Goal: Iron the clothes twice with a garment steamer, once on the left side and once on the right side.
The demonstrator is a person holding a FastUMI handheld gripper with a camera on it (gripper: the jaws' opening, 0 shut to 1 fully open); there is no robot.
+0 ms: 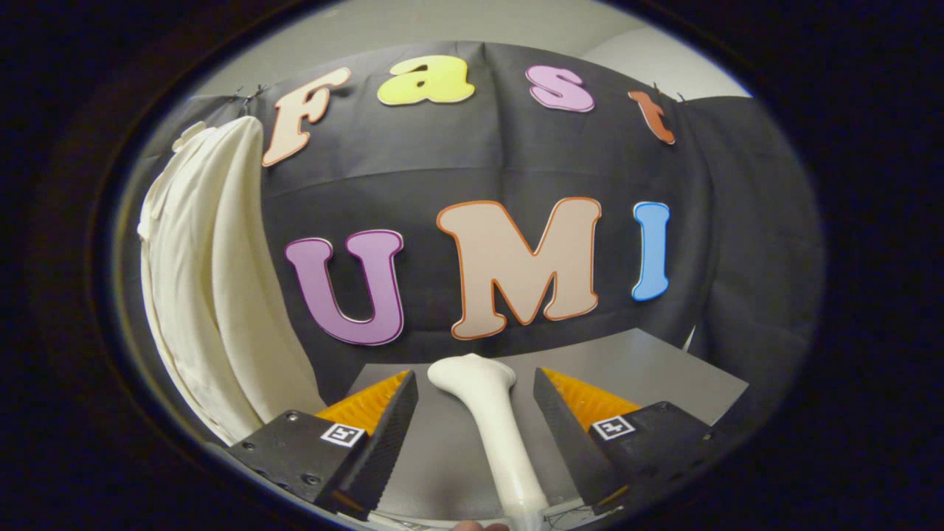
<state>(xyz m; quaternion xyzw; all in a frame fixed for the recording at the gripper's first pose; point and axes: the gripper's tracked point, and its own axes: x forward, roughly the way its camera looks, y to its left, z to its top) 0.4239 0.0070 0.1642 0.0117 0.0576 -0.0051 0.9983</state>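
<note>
Steamer, a white plastic wand (490, 420), lies between the released claw (476, 417) fingers, untouched, on the grey worktop (664, 369); closing off-centre could tip it. Cream garment (214, 295) hangs far left.

The garment steamer's (493, 420) handle runs out of sight at its lower end, between the fingers of the gripper (476, 387), so its base and any grip on it cannot be made out. A sliver of a fingertip (472, 525) shows beside that lower end; the rest of the hand is cut off. The fingers stand apart on either side of the steamer; whether either touches it lower down is hidden. The cream garment (214, 280) hangs against the booth's wall, its bottom hem lost behind the left finger's mount. Its hanger is too small to tell. The grey table's (664, 369) near edge is covered by the fingers.
</note>
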